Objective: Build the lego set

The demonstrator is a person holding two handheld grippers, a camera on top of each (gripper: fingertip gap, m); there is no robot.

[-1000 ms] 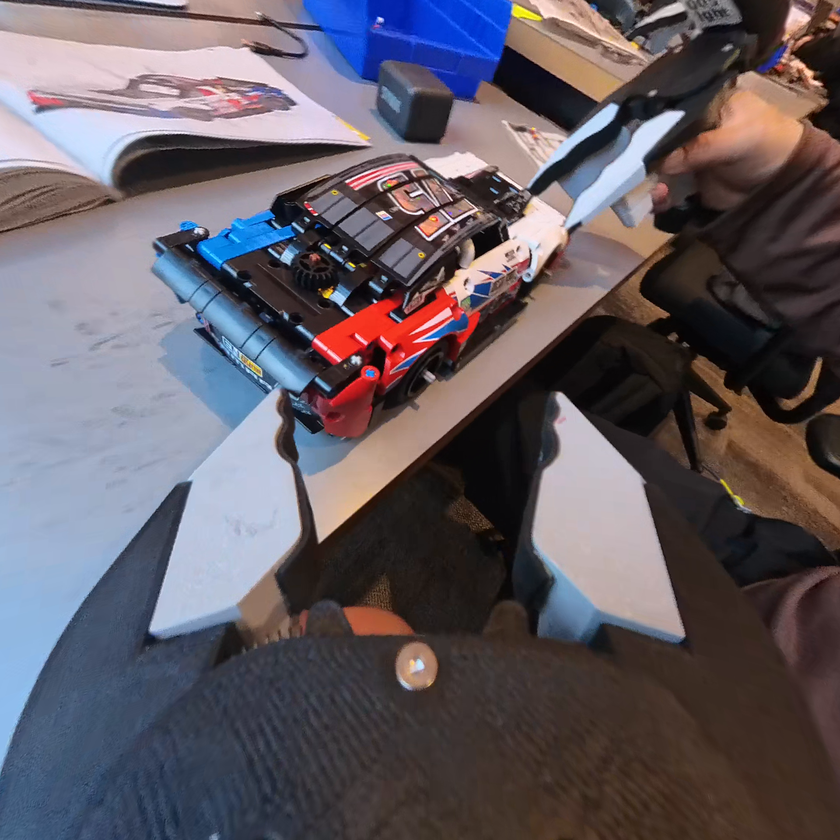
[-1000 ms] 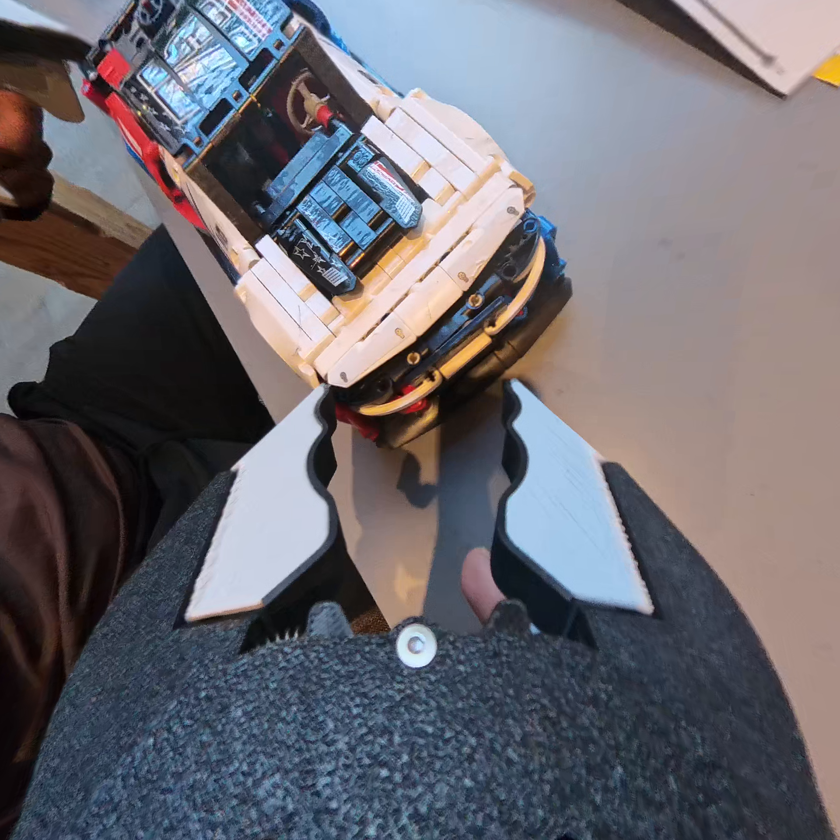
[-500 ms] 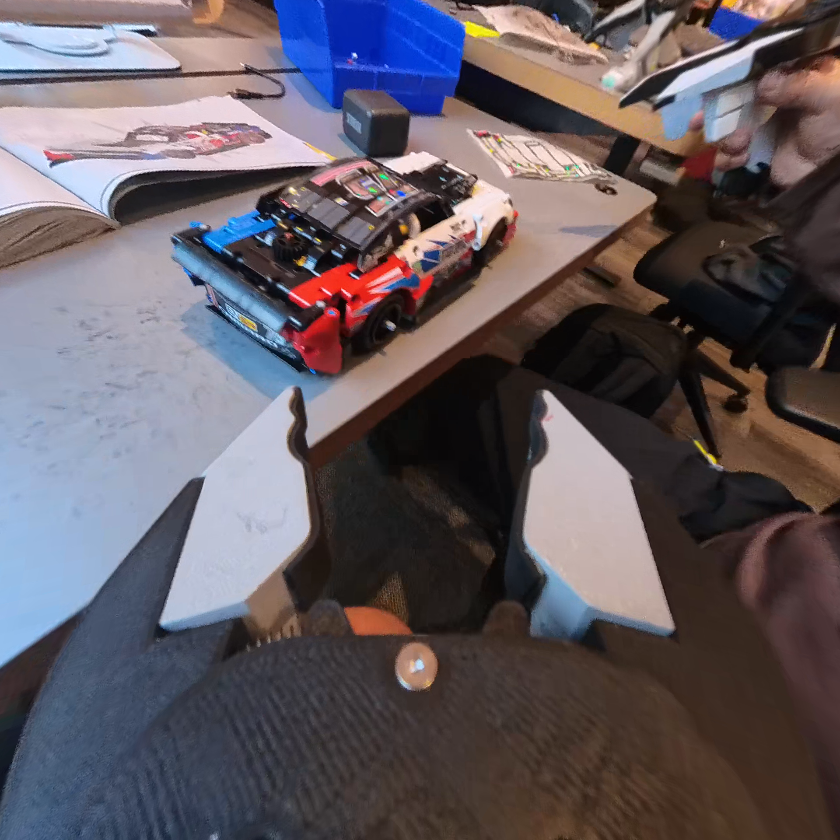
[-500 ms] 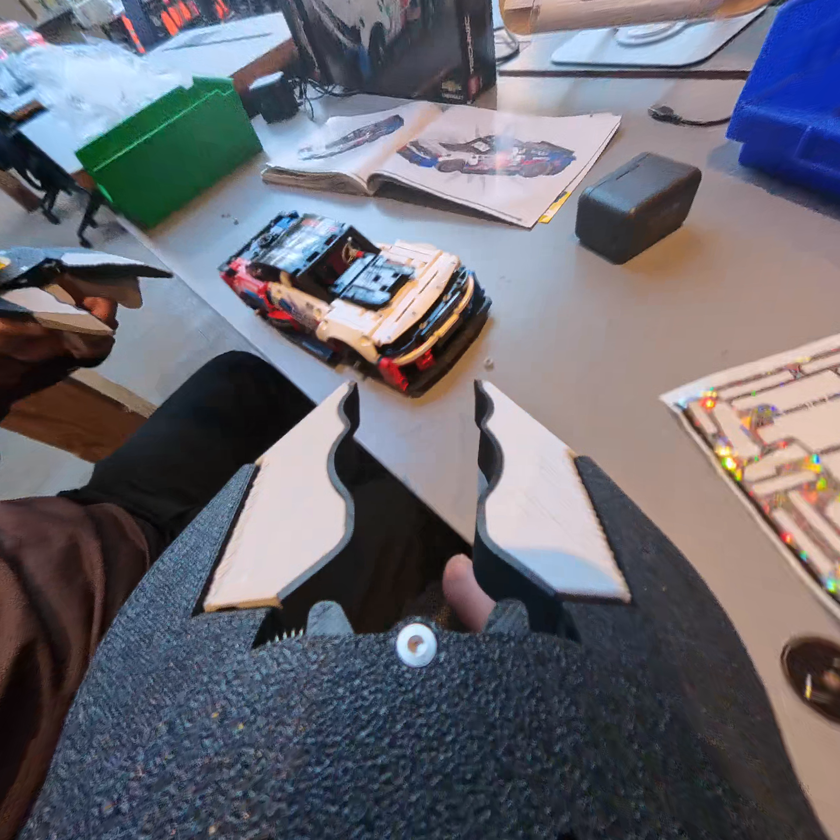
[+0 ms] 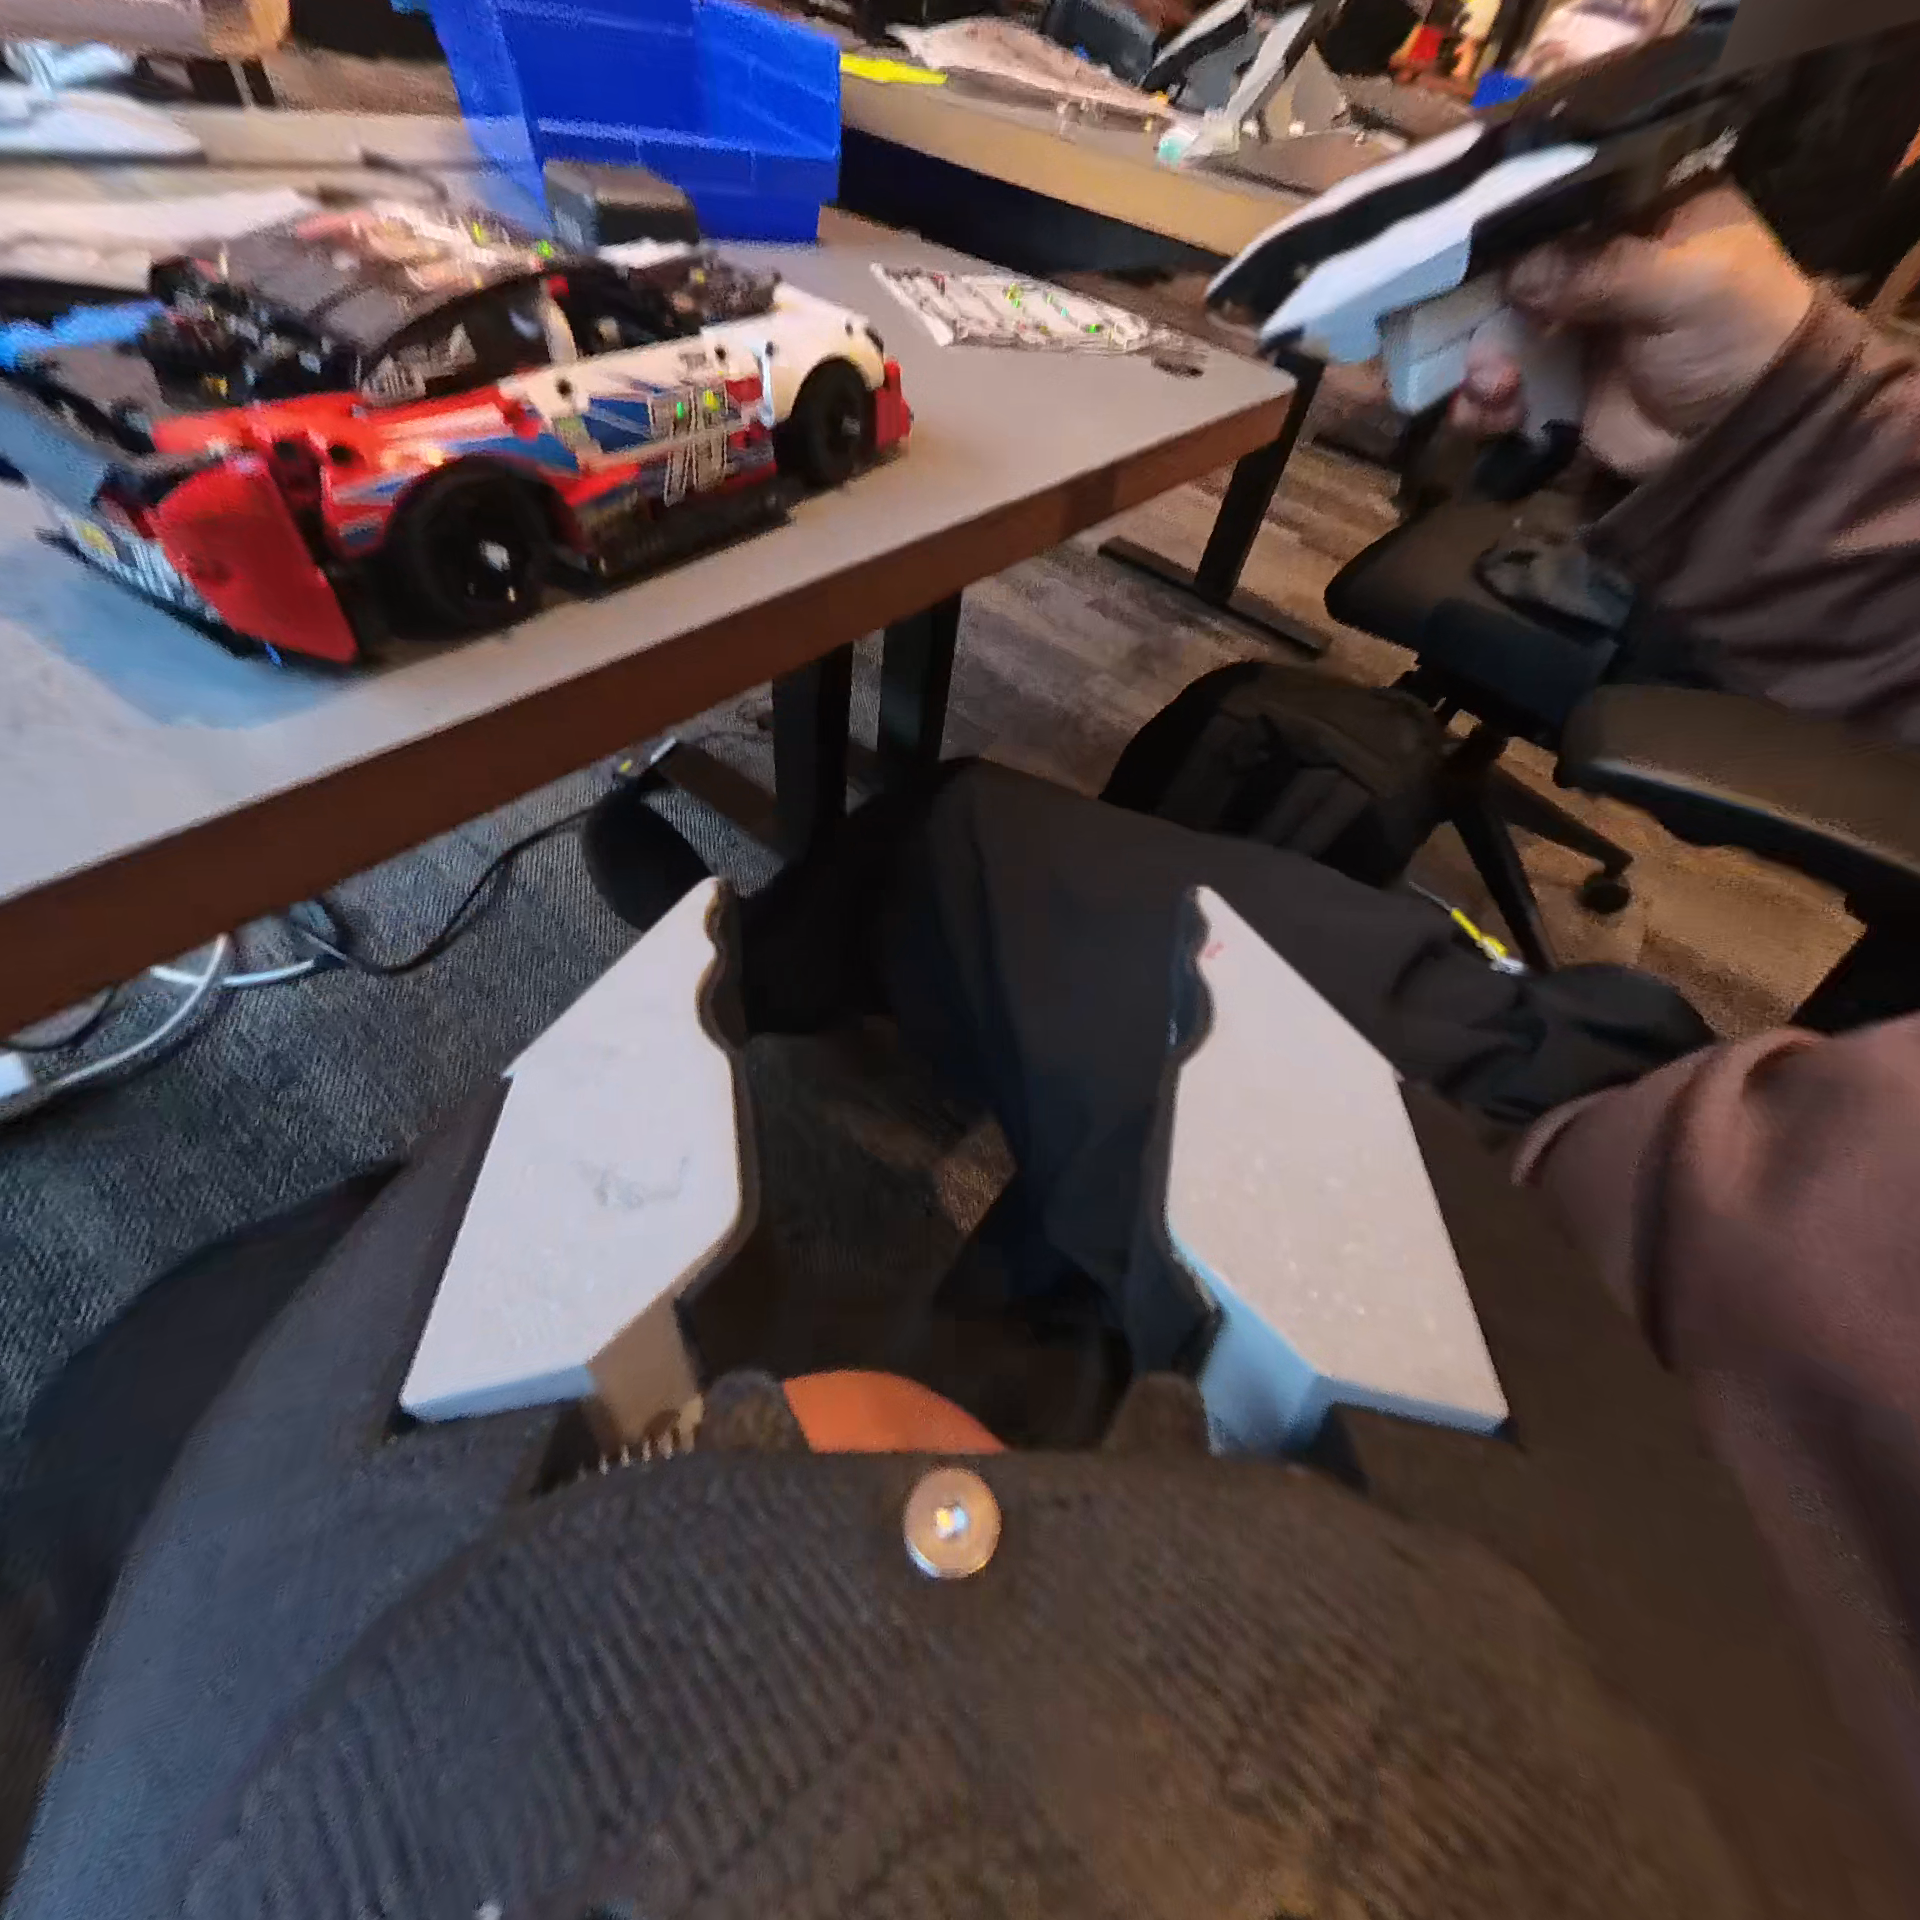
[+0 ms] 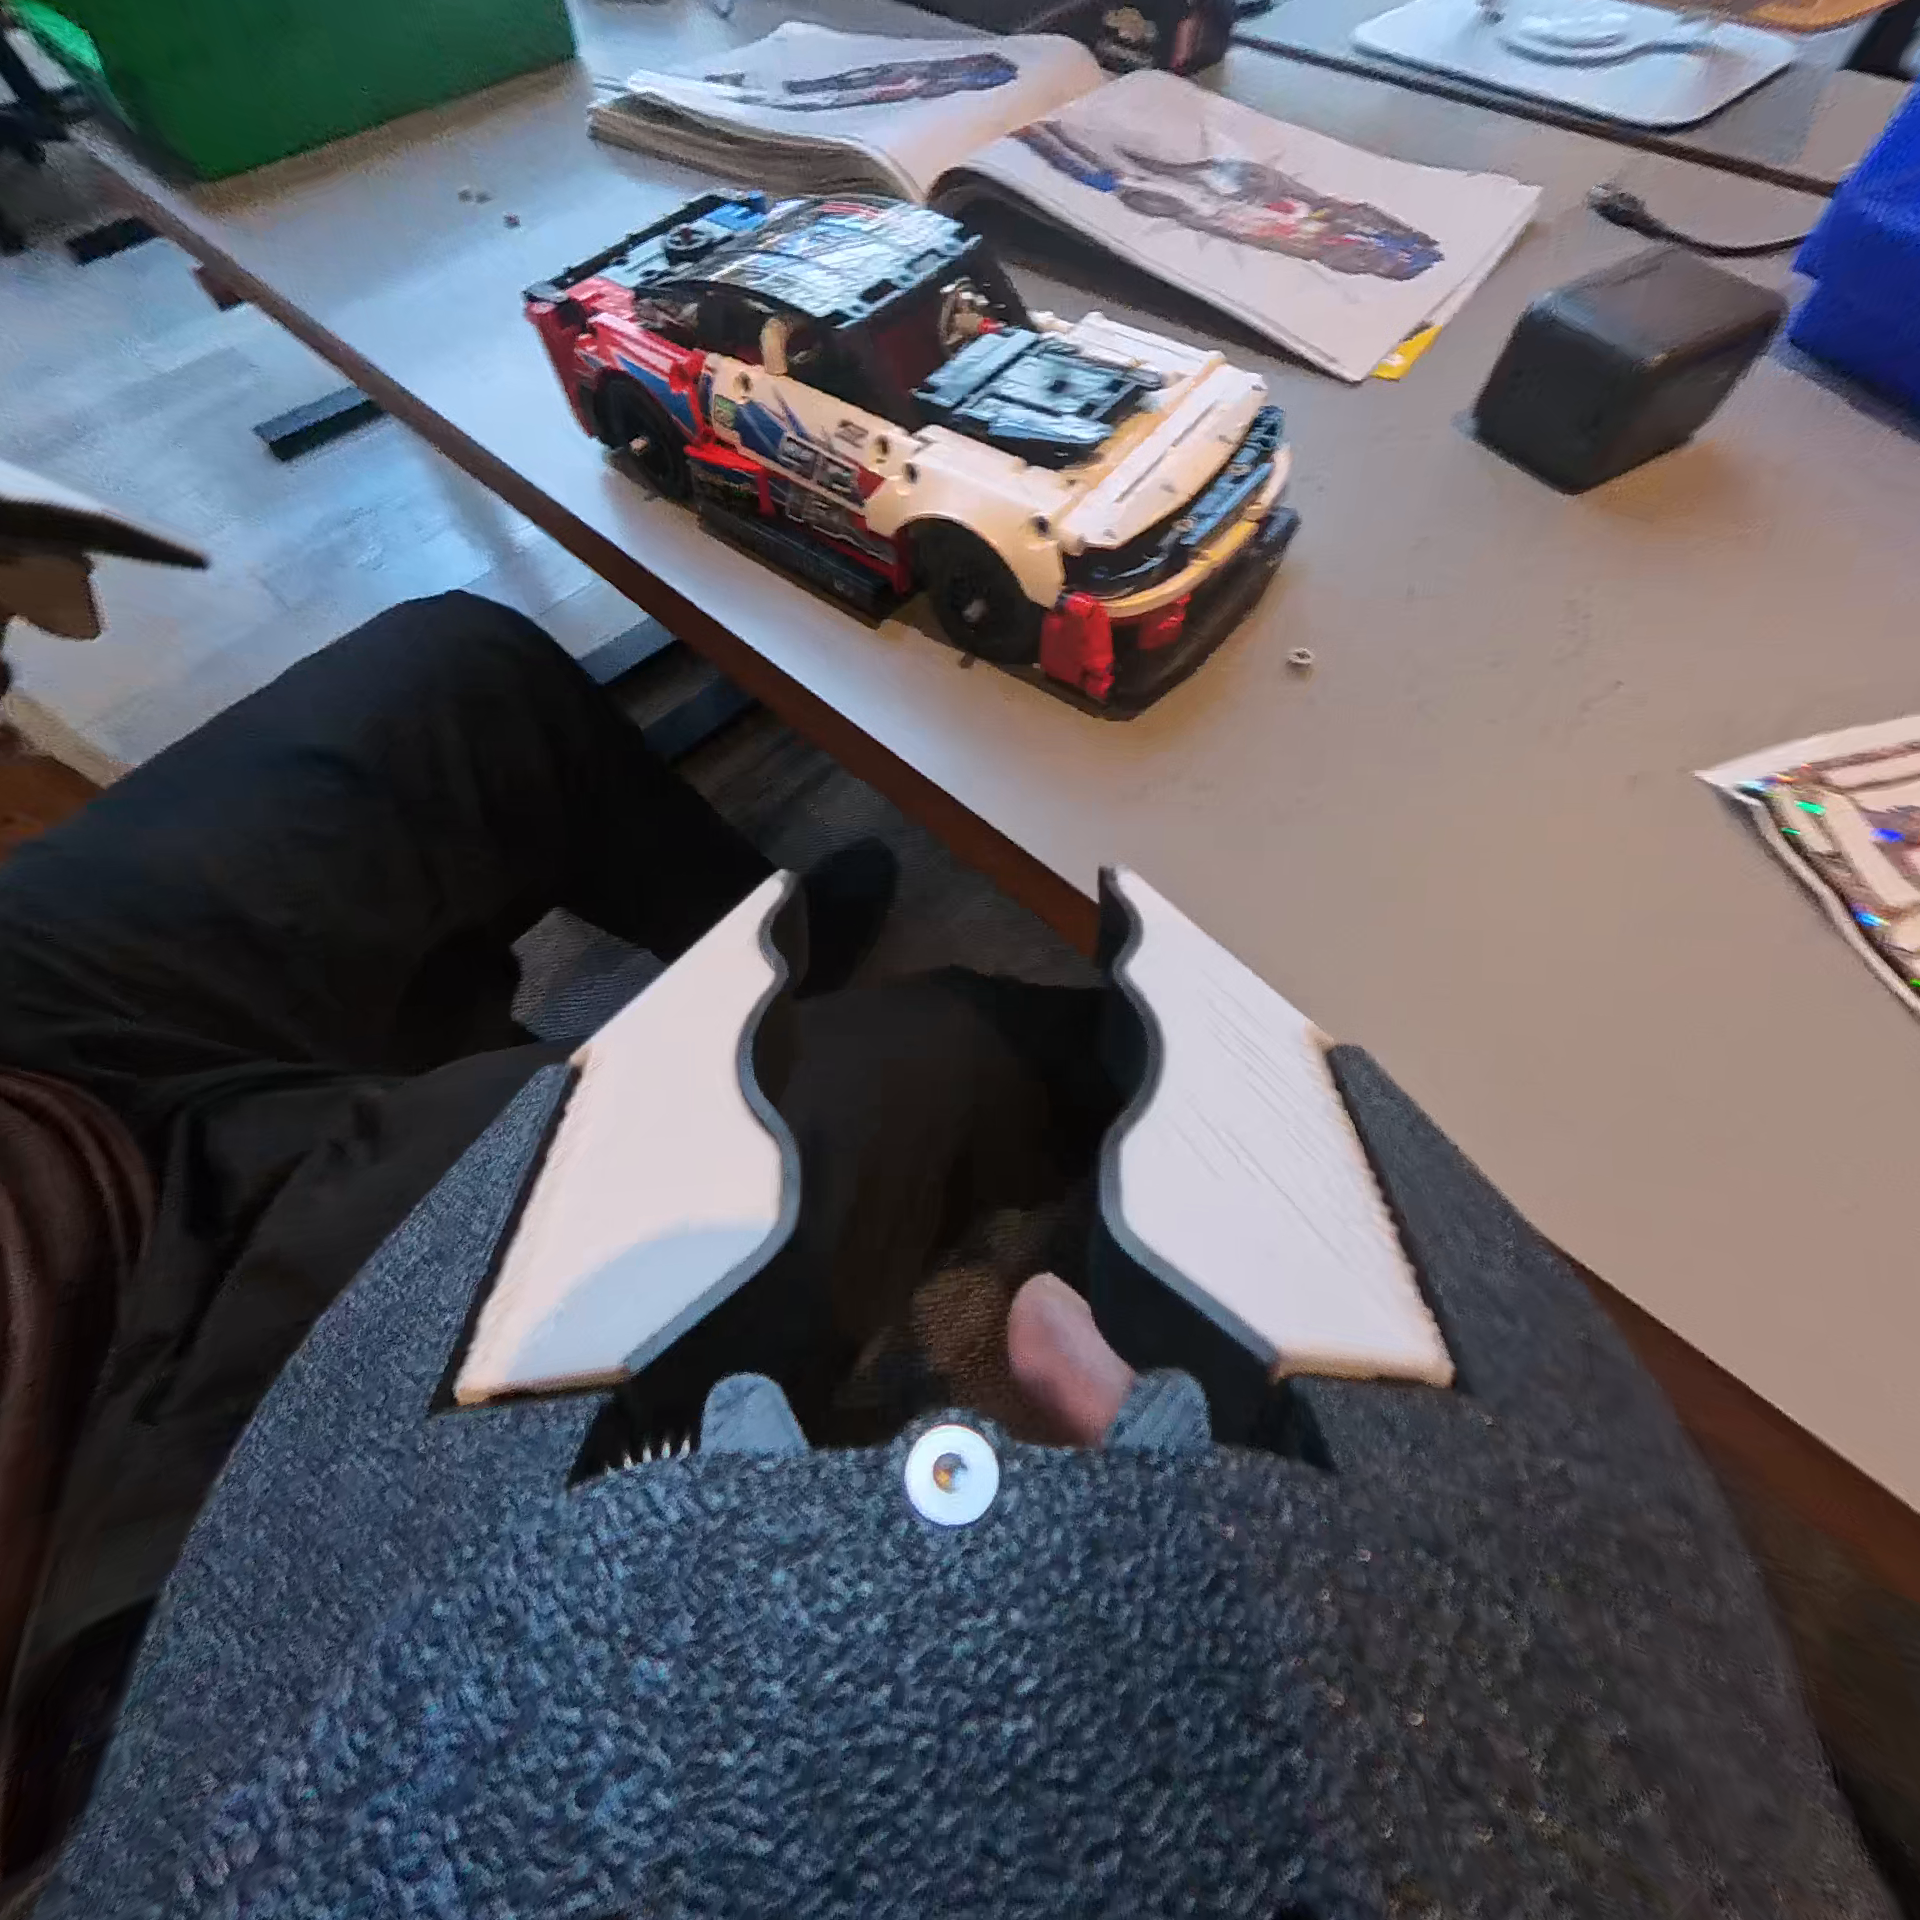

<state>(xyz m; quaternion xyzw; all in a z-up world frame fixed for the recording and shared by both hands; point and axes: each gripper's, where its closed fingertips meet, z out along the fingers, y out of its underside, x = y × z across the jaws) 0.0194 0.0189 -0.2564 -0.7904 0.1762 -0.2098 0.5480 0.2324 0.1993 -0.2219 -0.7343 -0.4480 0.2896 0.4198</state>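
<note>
Both grippers hang off the table edge with their jaws spread wide and nothing between them: the left gripper [image 5: 956, 987] is low over the person's dark trouser leg and the carpet, the right gripper [image 6: 945, 935] over the lap by the table's near edge. From the left wrist view the right gripper also shows at 2 o'clock, held in a hand [image 5: 1642, 322]. Largest is the grey table [image 6: 1455, 935], filling the right view from 10 round to 3 o'clock. On it, near the edge, stands the lego car [image 6: 914, 436] on its four wheels, at 12 o'clock from the right gripper and 10 o'clock from the left, well apart from both. Beyond the car lies an open booklet [image 6: 1226, 197]; a green bin [image 6: 312, 73] sits at 11 o'clock, a black box [image 6: 1621, 364] at 2 o'clock, a sticker sheet [image 6: 1849, 842] at 3 o'clock. One tiny loose piece [image 6: 1297, 656] lies just beside the car's nose.
</note>
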